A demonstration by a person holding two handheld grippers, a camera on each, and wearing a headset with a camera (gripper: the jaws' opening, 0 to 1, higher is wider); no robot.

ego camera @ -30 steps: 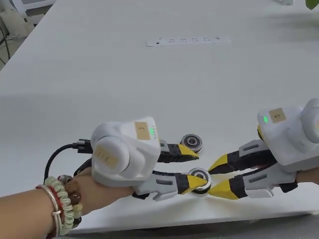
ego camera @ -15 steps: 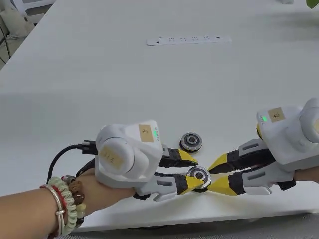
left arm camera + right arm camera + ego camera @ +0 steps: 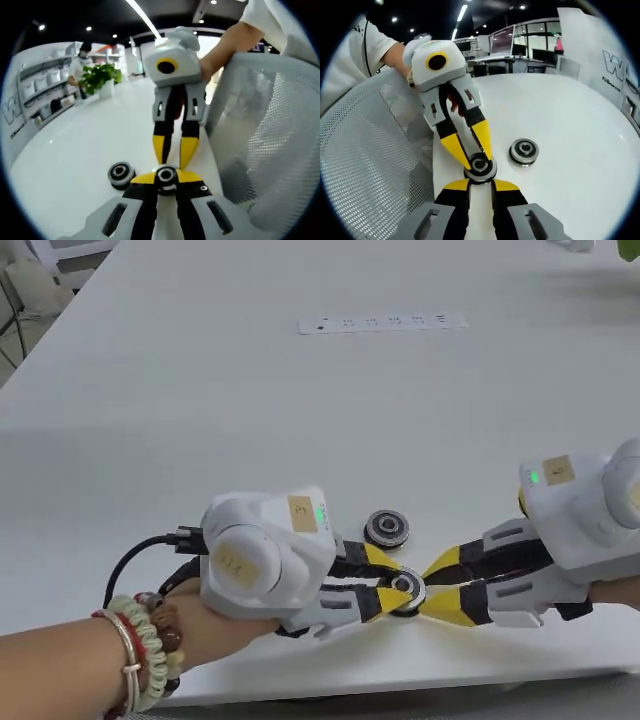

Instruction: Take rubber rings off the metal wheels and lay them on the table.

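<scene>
A metal wheel with a black rubber ring (image 3: 404,587) lies near the table's front edge. My left gripper (image 3: 392,585) reaches in from the left and is shut on that wheel (image 3: 166,176), which sits between its yellow fingertips. From the right, my right gripper (image 3: 428,590) points at the same wheel (image 3: 480,167). Its jaws stand a little apart, with the tips at the wheel's near rim. A second ringed wheel (image 3: 386,528) lies flat on the table (image 3: 250,420), just beyond the grippers.
A white power strip (image 3: 382,323) lies far back on the table. The table's front edge (image 3: 400,665) runs just under the grippers. A mesh chair back (image 3: 265,130) stands beside the table. A black cable (image 3: 130,560) trails from my left gripper.
My left gripper's jaws have closed around the near wheel. The right gripper's jaws have narrowed and its tips have come in to the wheel's rim. The far wheel has stayed put.
</scene>
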